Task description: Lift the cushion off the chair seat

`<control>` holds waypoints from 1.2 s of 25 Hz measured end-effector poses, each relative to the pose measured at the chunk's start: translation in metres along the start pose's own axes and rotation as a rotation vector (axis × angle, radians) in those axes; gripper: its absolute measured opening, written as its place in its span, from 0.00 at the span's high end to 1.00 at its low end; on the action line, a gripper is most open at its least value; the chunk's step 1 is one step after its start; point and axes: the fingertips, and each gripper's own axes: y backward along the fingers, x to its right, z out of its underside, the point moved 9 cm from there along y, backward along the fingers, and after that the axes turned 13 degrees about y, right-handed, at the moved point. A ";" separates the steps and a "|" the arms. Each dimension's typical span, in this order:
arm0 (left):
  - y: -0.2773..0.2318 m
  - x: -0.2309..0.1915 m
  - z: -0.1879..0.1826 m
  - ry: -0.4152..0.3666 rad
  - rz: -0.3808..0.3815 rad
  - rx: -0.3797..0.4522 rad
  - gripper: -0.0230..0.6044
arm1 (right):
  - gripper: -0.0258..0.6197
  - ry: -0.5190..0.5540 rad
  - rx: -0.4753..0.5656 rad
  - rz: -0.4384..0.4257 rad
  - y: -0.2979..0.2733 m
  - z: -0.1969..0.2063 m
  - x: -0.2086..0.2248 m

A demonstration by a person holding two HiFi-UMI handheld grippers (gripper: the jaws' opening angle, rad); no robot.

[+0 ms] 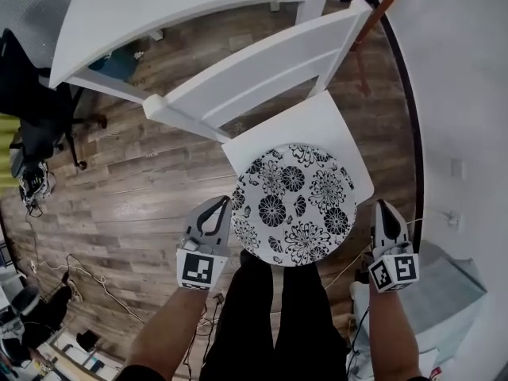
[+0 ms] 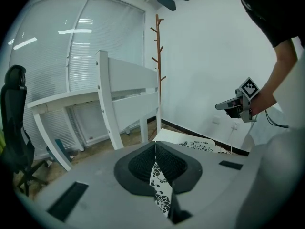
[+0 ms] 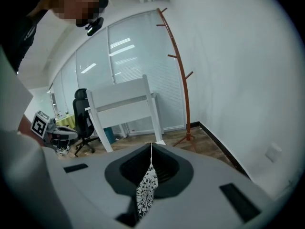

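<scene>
Round floral cushion over the white chair seat, the left gripper and right gripper each with jaws pressed together on a thin fold of its rim, at opposite sides. Bites this shallow may slip, and uneven raising could pull one edge free. The head view shows the two-sided placement; only the gripper views show fabric actually pinched.
</scene>
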 end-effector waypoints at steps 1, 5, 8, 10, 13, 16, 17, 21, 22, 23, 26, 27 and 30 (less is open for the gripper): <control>-0.004 -0.002 0.007 0.005 -0.003 -0.007 0.96 | 0.94 0.006 -0.005 -0.002 -0.004 0.008 0.000; -0.019 -0.001 0.038 0.069 -0.006 -0.026 0.96 | 0.94 0.052 -0.052 -0.027 -0.015 0.046 -0.002; -0.030 -0.004 0.061 0.116 -0.004 -0.045 0.96 | 0.94 0.050 -0.083 -0.037 -0.028 0.071 -0.001; -0.035 -0.007 0.072 0.140 0.012 -0.054 0.96 | 0.94 0.055 -0.100 -0.050 -0.039 0.084 -0.005; -0.044 -0.006 0.088 0.117 0.034 -0.059 0.95 | 0.94 0.060 -0.113 -0.075 -0.047 0.100 -0.006; -0.045 -0.012 0.098 0.128 0.022 -0.058 0.95 | 0.94 0.044 -0.125 -0.093 -0.055 0.112 -0.007; -0.044 -0.016 0.100 0.126 0.017 -0.060 0.95 | 0.94 0.034 -0.129 -0.106 -0.059 0.114 -0.008; -0.047 -0.024 0.111 0.084 0.028 -0.086 0.95 | 0.77 0.015 -0.165 -0.144 -0.066 0.122 -0.008; -0.048 -0.025 0.114 0.091 0.029 -0.093 0.95 | 0.68 0.003 -0.179 -0.146 -0.068 0.125 -0.007; -0.049 -0.025 0.117 0.106 0.031 -0.098 0.93 | 0.64 -0.007 -0.192 -0.145 -0.070 0.129 -0.005; -0.051 -0.027 0.126 0.130 0.051 -0.114 0.72 | 0.61 -0.006 -0.221 -0.136 -0.076 0.135 -0.001; -0.051 -0.027 0.130 0.121 0.056 -0.123 0.72 | 0.60 0.001 -0.232 -0.136 -0.078 0.137 0.000; -0.052 -0.026 0.145 0.125 0.055 -0.160 0.71 | 0.59 0.002 -0.266 -0.139 -0.081 0.149 0.005</control>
